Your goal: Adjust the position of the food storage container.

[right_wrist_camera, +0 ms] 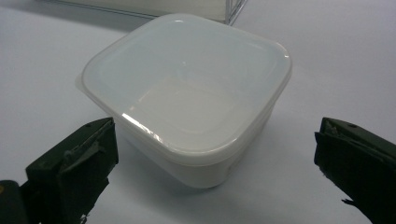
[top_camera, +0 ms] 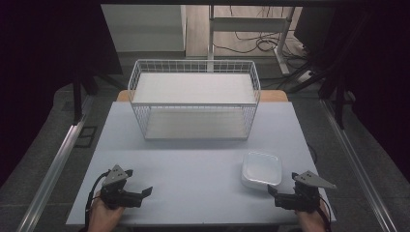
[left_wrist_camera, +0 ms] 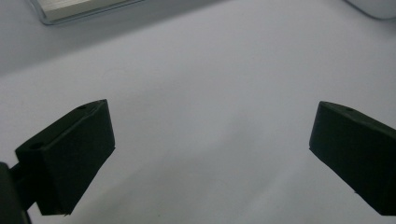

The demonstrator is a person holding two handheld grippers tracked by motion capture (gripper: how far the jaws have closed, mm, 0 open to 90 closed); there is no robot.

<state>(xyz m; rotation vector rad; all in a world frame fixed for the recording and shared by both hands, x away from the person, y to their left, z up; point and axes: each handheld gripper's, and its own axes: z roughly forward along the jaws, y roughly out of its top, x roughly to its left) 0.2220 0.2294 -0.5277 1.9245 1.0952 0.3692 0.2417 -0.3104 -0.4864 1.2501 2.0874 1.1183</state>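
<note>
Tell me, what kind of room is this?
Probably a lab or recording workspace, not a home. A person holds tongs, left and right, over a plain table bearing just a wire rack and a tub; cables trail across the floor behind.

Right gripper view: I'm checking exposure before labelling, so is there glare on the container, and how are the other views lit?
Right gripper view: the lidded container shows a thin bright glint along its near rim but stays readable. Left gripper view: even, soft light on the table, with the near gripper tips slightly soft. High view: the wire rack is well lit, the surroundings dark.
</note>
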